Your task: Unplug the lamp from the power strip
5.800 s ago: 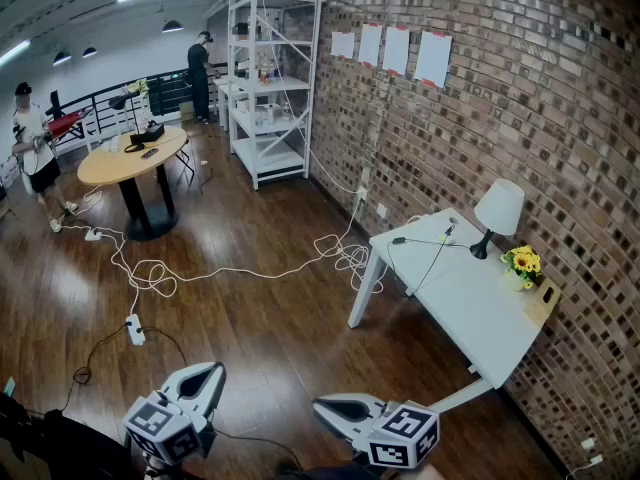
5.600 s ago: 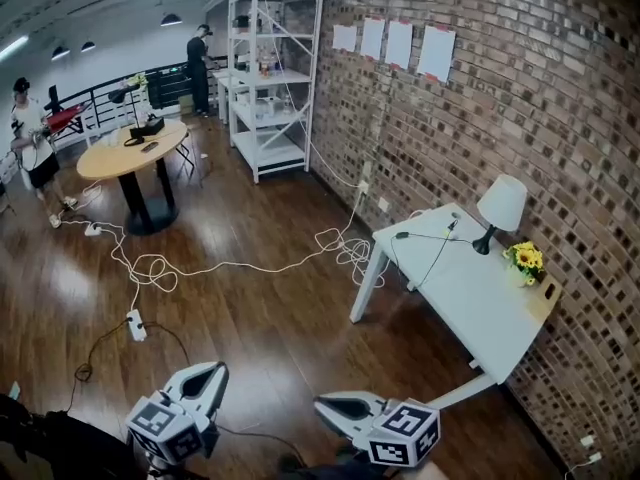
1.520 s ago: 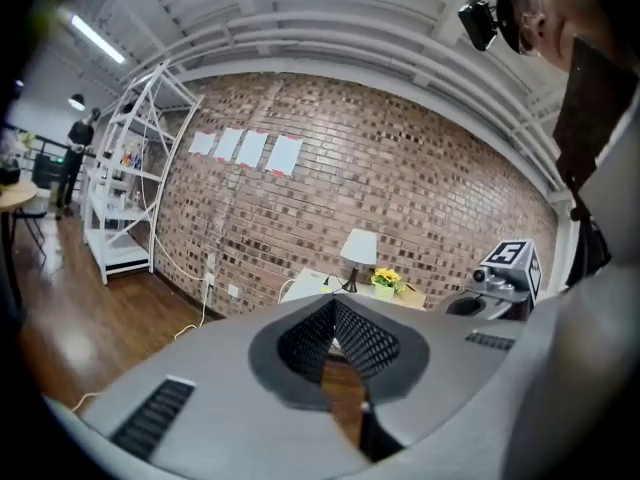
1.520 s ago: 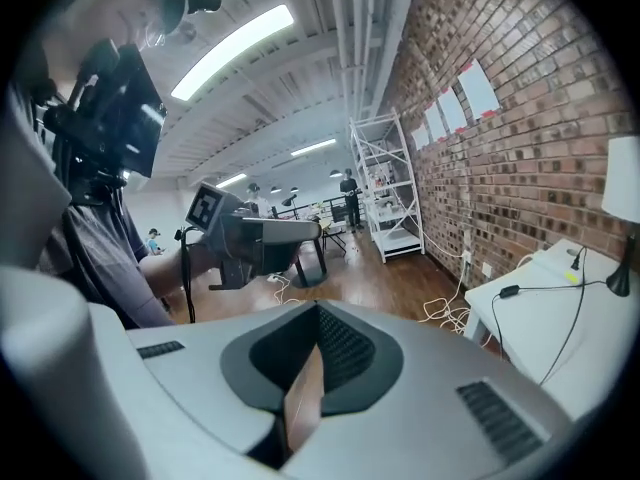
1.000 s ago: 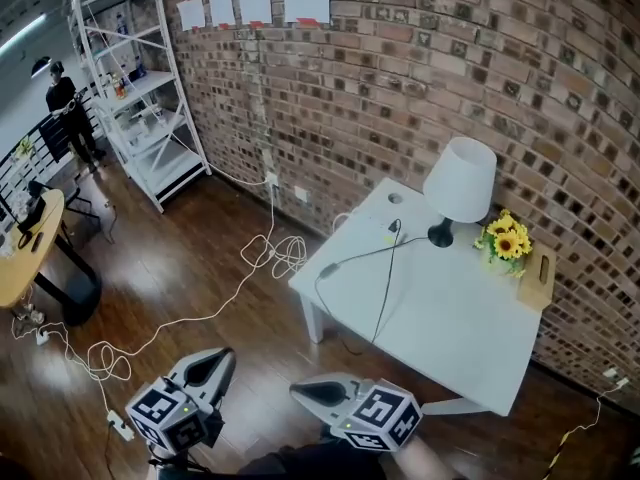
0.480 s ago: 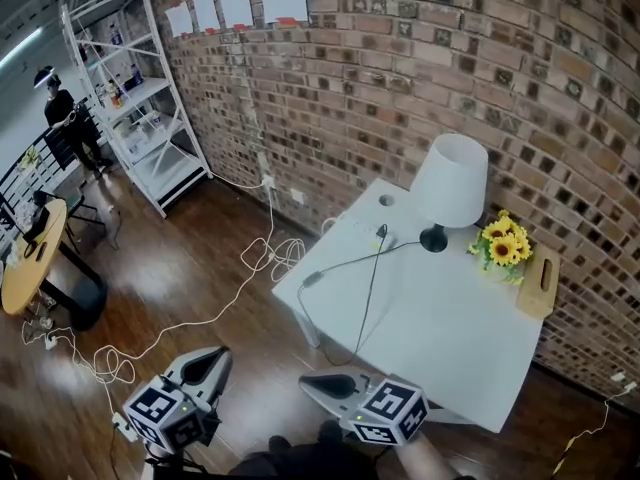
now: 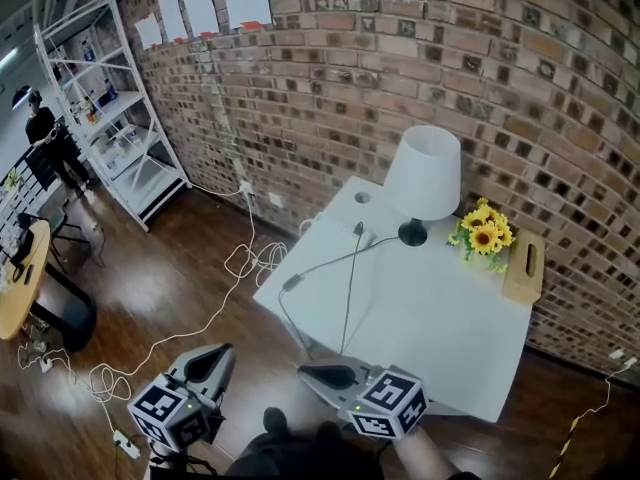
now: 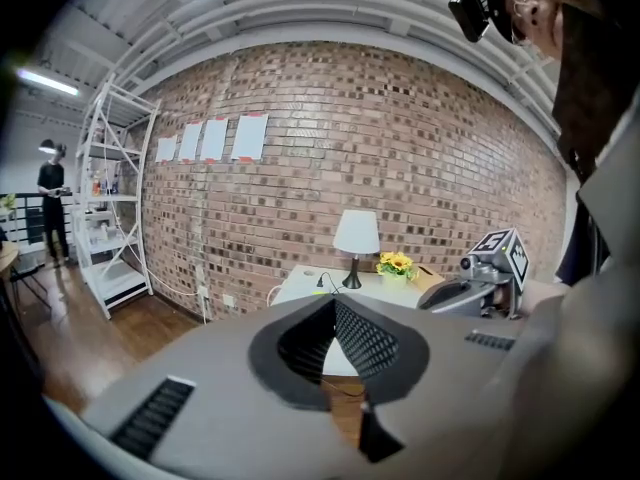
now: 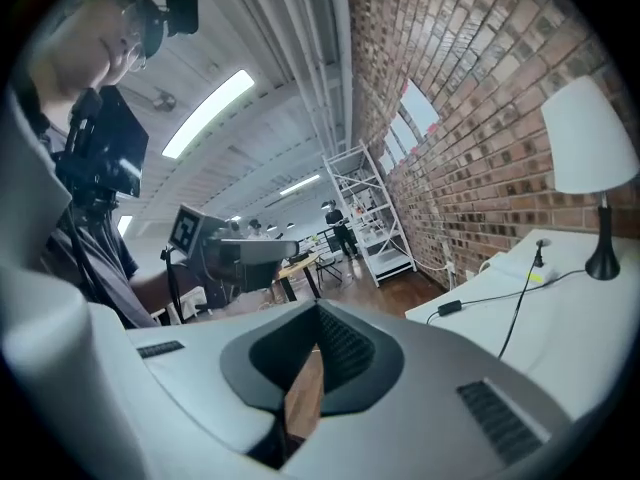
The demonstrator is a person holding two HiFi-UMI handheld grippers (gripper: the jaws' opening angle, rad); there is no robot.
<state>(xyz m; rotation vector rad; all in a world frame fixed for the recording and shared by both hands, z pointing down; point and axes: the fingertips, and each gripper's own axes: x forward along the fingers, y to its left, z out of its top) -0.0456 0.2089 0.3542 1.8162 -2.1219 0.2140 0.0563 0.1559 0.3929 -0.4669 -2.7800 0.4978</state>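
A white-shaded lamp [image 7: 424, 173] on a black base stands at the far side of the white table [image 7: 440, 328]. Its black cord [image 7: 330, 262] crosses the tabletop past an inline switch [image 7: 292, 282]. A black plug [image 7: 358, 229] stands upright in a white power strip [image 7: 375, 238] left of the lamp base. My left gripper [image 7: 218, 354] and right gripper [image 7: 312, 371] hang low before the table's near edge, both shut and empty. The lamp [image 8: 356, 236] is far ahead of my left gripper [image 8: 335, 304]. The lamp [image 9: 590, 138] stands right of my right gripper [image 9: 318, 313].
Sunflowers [image 7: 482, 233] and a wooden box [image 7: 522, 268] sit right of the lamp, against the brick wall. A white cable [image 7: 240, 264] coils on the wood floor to a wall outlet [image 7: 245, 186]. A white shelf unit [image 7: 110, 118], a person [image 7: 40, 133] and a round table [image 7: 20, 278] are at left.
The view has closed in on the white table, which now lies nearer and more central. Both grippers stay low and shut, the right one now at the table's near edge.
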